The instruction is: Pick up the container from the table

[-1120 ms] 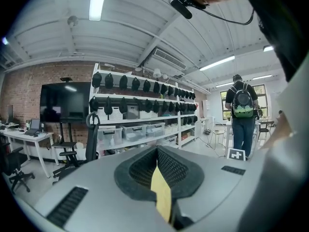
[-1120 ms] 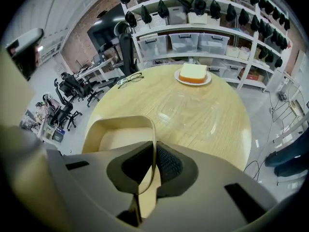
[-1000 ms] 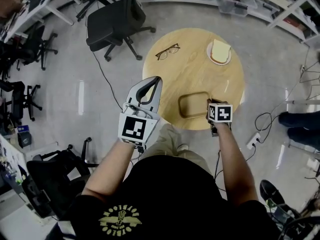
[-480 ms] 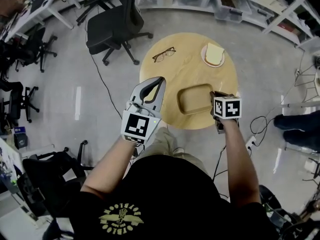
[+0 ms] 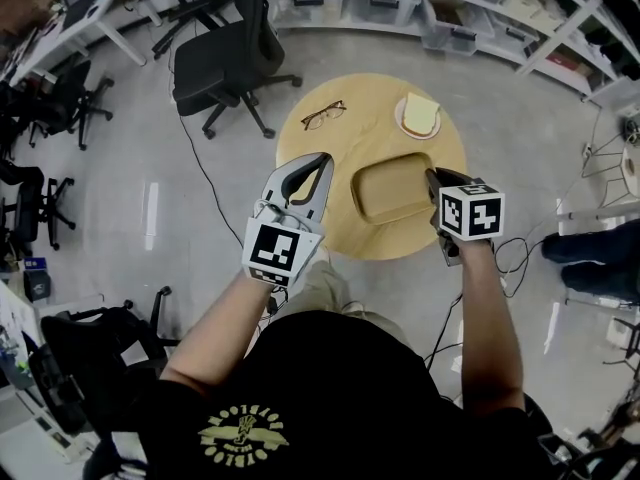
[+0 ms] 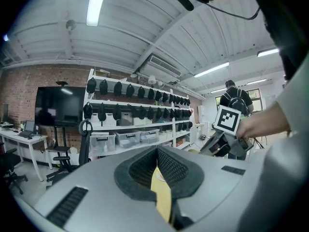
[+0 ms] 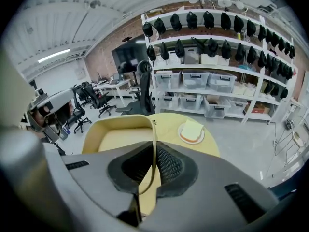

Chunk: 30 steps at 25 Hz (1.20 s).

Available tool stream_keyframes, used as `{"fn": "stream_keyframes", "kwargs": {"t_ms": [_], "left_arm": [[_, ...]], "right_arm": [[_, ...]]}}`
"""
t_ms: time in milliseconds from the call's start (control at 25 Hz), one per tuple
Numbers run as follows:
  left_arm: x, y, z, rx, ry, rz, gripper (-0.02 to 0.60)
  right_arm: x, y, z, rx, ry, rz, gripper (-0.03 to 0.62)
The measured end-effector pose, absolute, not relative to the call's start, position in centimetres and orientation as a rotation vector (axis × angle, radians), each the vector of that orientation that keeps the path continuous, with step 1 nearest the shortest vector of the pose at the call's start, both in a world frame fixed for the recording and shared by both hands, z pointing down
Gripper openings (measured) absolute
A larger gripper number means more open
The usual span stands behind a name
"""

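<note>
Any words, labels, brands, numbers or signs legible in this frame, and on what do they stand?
No text is legible.
Yellow emblem on the person's black shirt: lettering present, too small and blurred to read.
Left marker cube and right marker cube: black-and-white squares only, no letters.
The container and shelf bins: no print visible.

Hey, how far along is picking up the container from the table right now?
Done: the right gripper is shut on the container's end wall. In hand: the container looks raised and tilted above the table, carried by that gripper alone. Left: little, perhaps lifting it fully clear; the left gripper is shut, holding nothing, beside the table.
</note>
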<state>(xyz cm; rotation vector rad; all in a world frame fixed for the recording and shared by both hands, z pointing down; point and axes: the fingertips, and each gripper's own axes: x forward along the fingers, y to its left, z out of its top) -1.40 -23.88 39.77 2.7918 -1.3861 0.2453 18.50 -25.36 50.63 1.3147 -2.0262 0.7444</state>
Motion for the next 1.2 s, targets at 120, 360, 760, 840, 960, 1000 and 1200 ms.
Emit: {"fn": "stream_keyframes", "kwargs": {"t_ms": [120,360,760,840,960,1000,1200], "left_arm": [[-1.3,-23.8,39.4,2.785,-1.389,0.247,0.018],[-1.3,-23.5,38.1,2.781,-1.399,0.225,0.018],[-1.0,-23.5,35.1,2.808,-1.413,0.183,0.017],[-0.8,-23.3,34.9,2.812,-1.411,0.182,0.018],[-0.8,-22.8,34.7,2.817,-1.407,0.18,0.018],[-0.7,-22.7,34.6,2.819,-1.407,0.177,0.018],[-0.6,-22.4,34.0,2.827,-1.41,0.172,0.018]], "right_arm": [[18.2,-25.4,48.3,1.331,-2.064,0.711,0.031],[18.6,-25.3,43.7,1.457,-2.136,0.576,0.031],[18.6,-24.3,36.7,1.655,-2.261,0.358,0.031],[18.6,-24.1,36.0,1.679,-2.275,0.34,0.031],[18.5,-23.7,35.4,1.696,-2.285,0.334,0.031],[18.6,-23.6,35.2,1.7,-2.287,0.333,0.031],[18.8,-23.3,34.3,1.715,-2.298,0.326,0.029]]}}
